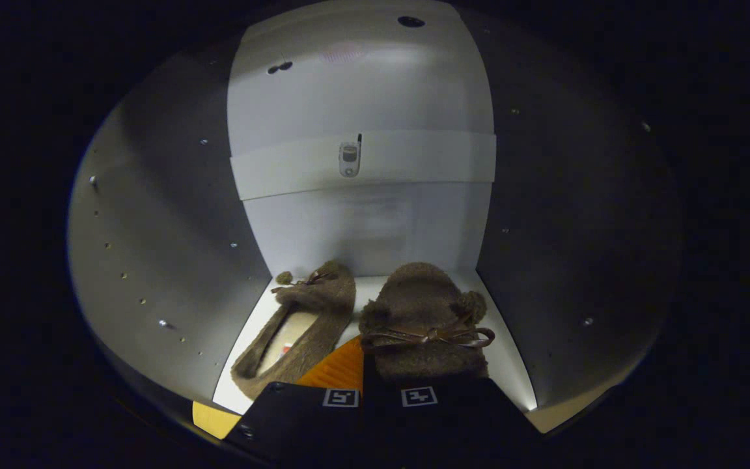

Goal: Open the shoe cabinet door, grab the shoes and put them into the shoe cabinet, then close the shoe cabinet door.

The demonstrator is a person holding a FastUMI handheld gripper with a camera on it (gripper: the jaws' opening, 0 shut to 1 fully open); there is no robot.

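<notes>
Inside, two slippers [375, 312]; gripper [363, 371] fingers clamp one.

Your gripper [363, 381] points forward and a bit down. Its two fingers [339, 371] sit very close together, side by side, nearly closed. You can't tell if they pinch anything.

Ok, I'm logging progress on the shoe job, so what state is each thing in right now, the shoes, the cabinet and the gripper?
Left slipper: lying on the cabinet floor, toe toward the back wall.
Right slipper: on the cabinet floor beside it, at the gripper's fingertips; whether the fingers press on it cannot be told.
Shoe cabinet: open, the gripper reaching inside.
Gripper: fingers close together at the right slipper.
</notes>
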